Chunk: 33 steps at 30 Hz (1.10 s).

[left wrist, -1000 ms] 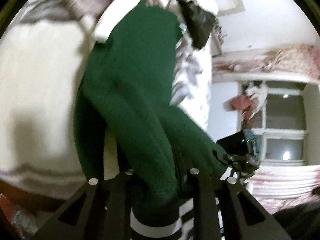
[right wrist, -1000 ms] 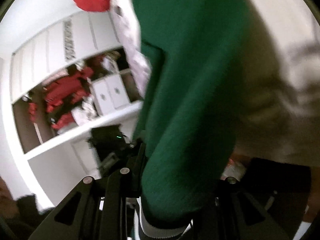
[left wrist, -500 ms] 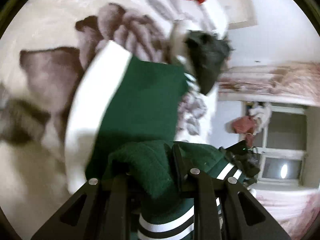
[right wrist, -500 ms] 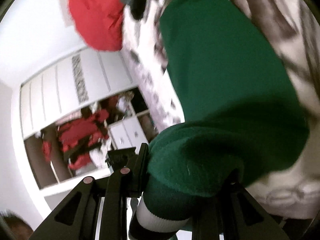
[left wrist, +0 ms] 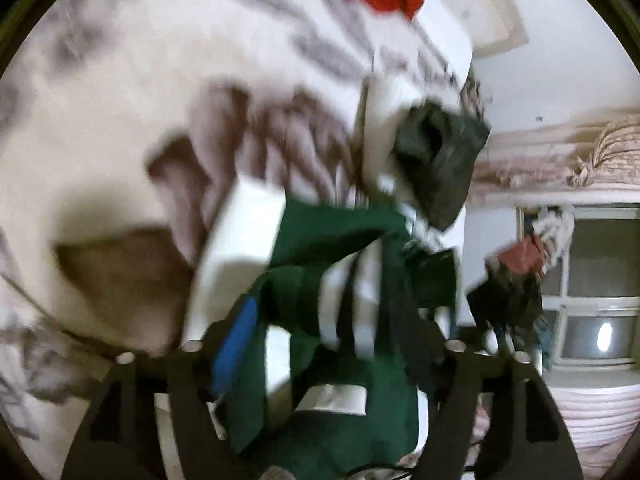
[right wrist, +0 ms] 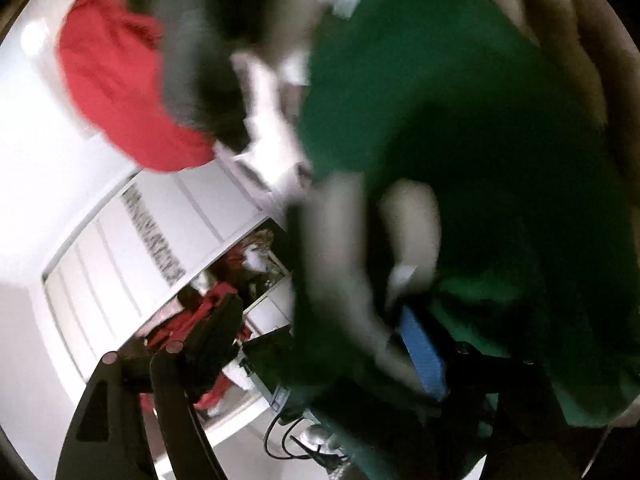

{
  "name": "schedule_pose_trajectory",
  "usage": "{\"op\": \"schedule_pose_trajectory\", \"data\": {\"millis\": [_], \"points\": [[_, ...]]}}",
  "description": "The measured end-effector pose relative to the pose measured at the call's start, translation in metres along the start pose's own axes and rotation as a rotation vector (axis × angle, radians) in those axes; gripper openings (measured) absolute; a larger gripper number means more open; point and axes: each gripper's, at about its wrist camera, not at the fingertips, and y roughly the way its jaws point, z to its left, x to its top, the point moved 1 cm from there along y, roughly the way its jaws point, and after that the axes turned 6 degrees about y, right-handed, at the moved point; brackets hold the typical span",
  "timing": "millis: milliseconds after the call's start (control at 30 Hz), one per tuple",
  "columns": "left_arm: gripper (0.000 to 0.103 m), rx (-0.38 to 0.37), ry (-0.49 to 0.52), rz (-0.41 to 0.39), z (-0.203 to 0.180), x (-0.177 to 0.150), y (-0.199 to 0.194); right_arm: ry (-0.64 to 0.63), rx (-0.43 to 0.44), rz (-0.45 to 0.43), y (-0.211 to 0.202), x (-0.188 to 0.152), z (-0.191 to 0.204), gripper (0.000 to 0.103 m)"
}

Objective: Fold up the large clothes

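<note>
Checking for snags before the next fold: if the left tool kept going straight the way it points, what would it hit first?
The green garment with white stripes, which already lies bunched between the opening jaws of the left tool. Beyond it is the patterned blanket, though blur makes depth uncertain.

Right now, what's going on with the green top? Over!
Both hand-held grippers opening, green top between the fingers. Top bunched on bed. Black garment close beside.

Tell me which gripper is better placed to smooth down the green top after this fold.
Probably the left. Both grippers' jaws are opening with cloth between them, but the left gripper looks down over the green top lying on the patterned blanket. The right gripper view is blurred and filled with cloth.
</note>
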Motion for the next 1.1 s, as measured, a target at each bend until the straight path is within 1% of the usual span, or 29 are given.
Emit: {"op": "schedule_pose_trajectory", "data": {"millis": [33,67,133,167,200,233,267,300,333,367,400,433,467,533,567,600,633,667,700,733,800,833,900,933,967,1000,1033,1067,1100], "points": [[0.074,0.023,0.020,-0.054,-0.004,-0.001,-0.017,-0.060,-0.029,-0.013,-0.009,-0.007,0.011,0.081],[0.077,0.057,0.031,-0.092,-0.006,-0.003,-0.028,-0.118,-0.059,-0.018,-0.014,-0.016,0.018,0.081],[0.081,0.163,0.065,-0.155,-0.011,-0.012,-0.049,-0.203,-0.135,-0.021,-0.020,-0.035,0.023,0.081],[0.081,0.242,0.091,-0.193,-0.015,-0.024,-0.060,-0.239,-0.190,-0.016,-0.020,-0.049,0.021,0.081],[0.082,0.275,0.099,-0.208,-0.016,-0.031,-0.064,-0.252,-0.234,-0.002,-0.017,-0.059,0.013,0.081],[0.082,0.325,0.107,-0.221,-0.016,-0.046,-0.069,-0.246,-0.271,0.015,-0.011,-0.070,0.005,0.081],[0.082,0.347,0.107,-0.226,-0.016,-0.055,-0.069,-0.212,-0.305,0.053,0.000,-0.083,-0.011,0.081],[0.082,0.370,0.100,-0.232,-0.013,-0.064,-0.069,-0.183,-0.311,0.098,0.014,-0.091,-0.022,0.081],[0.082,0.397,0.087,-0.224,-0.009,-0.079,-0.067,-0.149,-0.300,0.139,0.031,-0.095,-0.032,0.081],[0.082,0.409,0.076,-0.214,-0.005,-0.086,-0.065,-0.127,-0.289,0.174,0.047,-0.097,-0.038,0.081],[0.082,0.426,0.051,-0.200,0.000,-0.098,-0.062,-0.096,-0.256,0.213,0.067,-0.094,-0.043,0.081],[0.082,0.434,0.035,-0.194,0.004,-0.104,-0.060,-0.062,-0.199,0.234,0.087,-0.090,-0.043,0.081],[0.082,0.438,0.005,-0.186,0.009,-0.114,-0.058,-0.042,-0.093,0.247,0.110,-0.079,-0.032,0.081],[0.082,0.435,-0.046,-0.181,0.015,-0.129,-0.054,-0.088,0.013,0.229,0.132,-0.061,-0.003,0.081],[0.082,0.429,-0.069,-0.186,0.016,-0.137,-0.052,-0.114,0.068,0.204,0.139,-0.048,0.022,0.081],[0.082,0.426,-0.085,-0.188,0.014,-0.144,-0.049,-0.134,0.107,0.201,0.140,-0.042,0.042,0.081],[0.082,0.428,-0.092,-0.189,0.013,-0.148,-0.047,-0.154,0.118,0.202,0.138,-0.039,0.055,0.081],[0.082,0.427,-0.101,-0.194,0.009,-0.156,-0.045,-0.213,0.108,0.200,0.128,-0.035,0.079,0.081],[0.082,0.426,-0.110,-0.199,0.007,-0.161,-0.042,-0.263,0.090,0.192,0.117,-0.034,0.091,0.081],[0.082,0.424,-0.119,-0.203,0.005,-0.167,-0.039,-0.349,0.024,0.171,0.098,-0.035,0.106,0.081],[0.082,0.426,-0.144,-0.209,0.004,-0.180,-0.033,-0.491,-0.152,0.107,0.063,-0.034,0.116,0.082],[0.082,0.427,-0.157,-0.210,0.004,-0.188,-0.029,-0.549,-0.245,0.067,0.048,-0.031,0.117,0.086],[0.082,0.437,-0.169,-0.220,0.005,-0.205,-0.021,-0.671,-0.464,-0.017,0.021,-0.028,0.107,0.089],[0.082,0.470,-0.163,-0.243,0.006,-0.217,-0.017,-0.693,-0.547,-0.017,0.012,-0.019,0.094,0.090],[0.085,0.502,-0.149,-0.263,0.007,-0.226,-0.013,-0.685,-0.624,0.010,0.008,-0.006,0.074,0.090],[0.087,0.526,-0.141,-0.274,0.009,-0.232,-0.010,-0.669,-0.660,0.041,0.005,0.008,0.053,0.090],[0.088,0.569,-0.137,-0.286,0.013,-0.241,-0.005,-0.663,-0.678,0.073,0.007,0.019,0.039,0.090],[0.088,0.611,-0.147,-0.287,0.021,-0.253,0.004,-0.671,-0.681,0.102,0.010,0.026,0.028,0.091],[0.088,0.619,-0.157,-0.283,0.026,-0.258,0.008,-0.690,-0.683,0.137,0.019,0.035,0.016,0.091]]}}
